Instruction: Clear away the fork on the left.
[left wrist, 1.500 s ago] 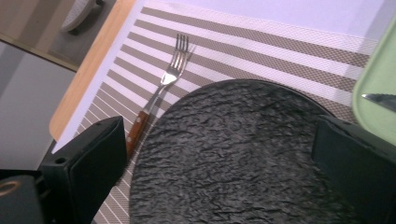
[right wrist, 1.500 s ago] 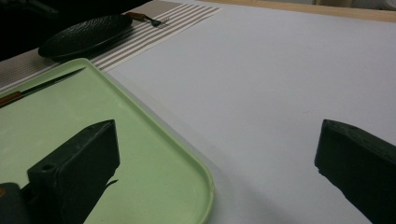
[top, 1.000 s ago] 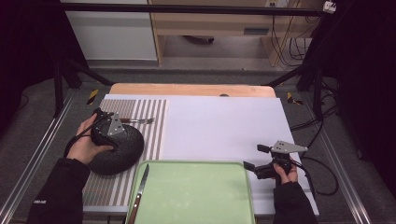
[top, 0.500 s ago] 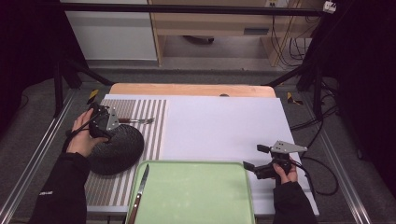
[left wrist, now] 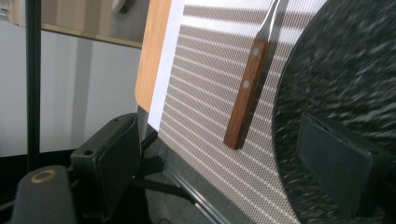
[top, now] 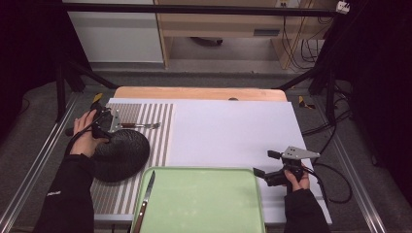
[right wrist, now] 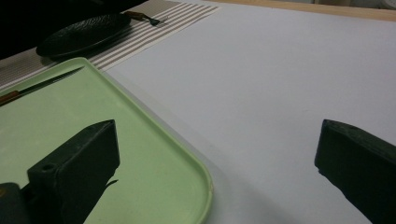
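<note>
White sheeting covers most of the counter (top: 228, 131), with a striped mat (top: 158, 131) along its left side and a green tray (top: 204, 204) at the near edge. On the mat lies a wooden-handled fork (top: 141, 125), just beyond a dark plate (top: 121, 155), handle pointing left toward the person.

The left gripper (top: 104, 124) sits at that handle end. In its own view the fork (left wrist: 245, 100) lies ahead in the gap between the jaws and untouched by either; one jaw hangs over the plate (left wrist: 345, 93), the other past the mat's edge. The jaws have just been closing but are spread, so this looks like lining up to pinch the handle.

A knife (top: 145, 199) rests on the tray's left side, which suggests cutlery is being gathered there. The right gripper (top: 265, 174) hovers at the tray's right corner, jaws wide apart and empty, probably waiting.
</note>
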